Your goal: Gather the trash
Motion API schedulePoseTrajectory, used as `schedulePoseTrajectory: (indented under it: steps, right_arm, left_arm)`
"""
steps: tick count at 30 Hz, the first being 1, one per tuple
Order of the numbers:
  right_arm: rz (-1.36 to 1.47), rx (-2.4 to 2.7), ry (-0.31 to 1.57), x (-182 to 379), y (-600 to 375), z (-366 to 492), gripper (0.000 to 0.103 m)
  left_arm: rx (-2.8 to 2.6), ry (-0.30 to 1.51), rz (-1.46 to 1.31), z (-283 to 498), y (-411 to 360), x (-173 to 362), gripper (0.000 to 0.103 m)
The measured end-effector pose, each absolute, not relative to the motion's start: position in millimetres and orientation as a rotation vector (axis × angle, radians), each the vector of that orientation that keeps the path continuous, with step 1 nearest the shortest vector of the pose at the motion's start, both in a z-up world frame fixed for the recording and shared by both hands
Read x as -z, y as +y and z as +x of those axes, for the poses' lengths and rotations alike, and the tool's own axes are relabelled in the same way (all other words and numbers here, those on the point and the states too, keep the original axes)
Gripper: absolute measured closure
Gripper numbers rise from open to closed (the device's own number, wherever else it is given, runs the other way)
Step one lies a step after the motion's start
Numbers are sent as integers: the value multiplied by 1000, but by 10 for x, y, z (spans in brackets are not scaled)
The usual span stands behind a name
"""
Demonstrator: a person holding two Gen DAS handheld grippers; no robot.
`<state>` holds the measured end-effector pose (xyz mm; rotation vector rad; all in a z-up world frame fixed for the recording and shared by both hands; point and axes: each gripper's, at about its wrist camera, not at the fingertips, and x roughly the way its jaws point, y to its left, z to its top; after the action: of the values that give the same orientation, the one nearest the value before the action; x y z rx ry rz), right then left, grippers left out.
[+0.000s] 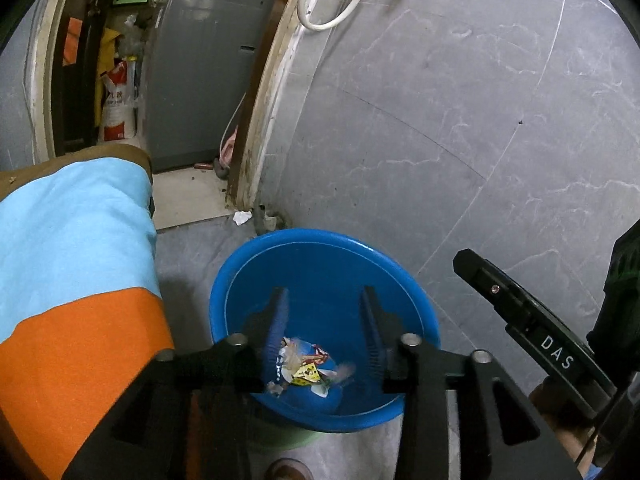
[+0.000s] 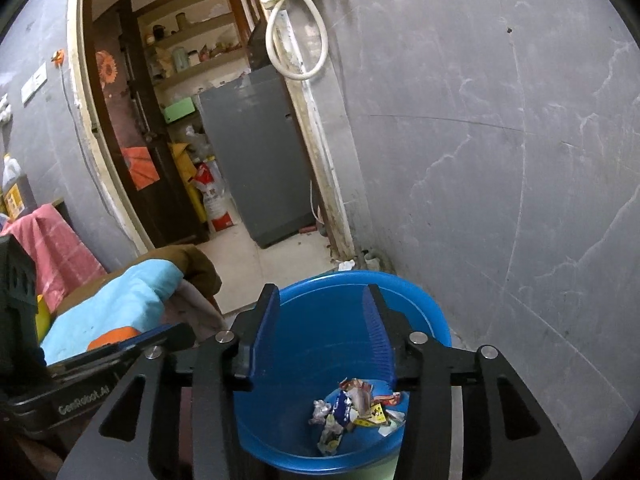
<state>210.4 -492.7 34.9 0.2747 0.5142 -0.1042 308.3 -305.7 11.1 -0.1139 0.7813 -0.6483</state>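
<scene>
The floor (image 1: 420, 92) is large grey stone-look tile with pale veining and thin joints, smooth and slightly glossy. At about eleven o'clock in the right wrist view a doorway (image 2: 120, 120) with a worn, cream-painted frame opens onto a paler tiled room — there a flat-sided grey cabinet (image 2: 256, 152) stands beside a red-and-white sack (image 2: 214, 196), with cluttered shelves (image 2: 192, 40) behind. A white hose (image 2: 296, 40) hangs looped by the frame at twelve o'clock. At nine o'clock lies soft cloth in sky-blue and orange panels (image 1: 76, 264) over a brown fabric, and a pink towel (image 2: 52, 248) drapes further left.

The blue basin (image 1: 240, 272) is round, smooth moulded plastic with a rolled rim, resting on something pale green. In its bottom lies the trash (image 1: 304, 368) — crumpled, shiny wrappers in white, yellow, red and blue, with a wad of crinkled foil among them; one piece is blurred.

The left tongs (image 1: 325, 300) hang over the basin with their ribbed blue pads spread apart, nothing between them. The right tongs (image 2: 323, 304) are likewise parted and empty above the basin, the wrappers showing at about five o'clock below them. Both are matte black linkages with silver pivot pins.

A white scrap (image 1: 242, 217) lies on the floor by the door frame at eleven o'clock of the basin.
</scene>
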Motion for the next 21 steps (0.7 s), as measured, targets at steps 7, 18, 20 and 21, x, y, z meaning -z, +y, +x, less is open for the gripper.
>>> schedulePoseTrajectory:
  steps: [7, 18, 20, 21]
  right_arm:
    - [278, 109, 505, -363, -4956, 2103, 54]
    - [276, 107, 503, -390, -4960, 2133, 52]
    - [276, 107, 501, -407, -4946, 2146, 52]
    - [275, 106, 500, -416, -4939, 2149, 52]
  left_arm:
    - [636, 774, -115, 3095, -3021, -123, 65]
    - [602, 762, -118, 3089, -2933, -176, 64]
    - [594, 758, -117, 3083, -2904, -193, 60]
    - [590, 755, -116, 3076, -2877, -202, 59]
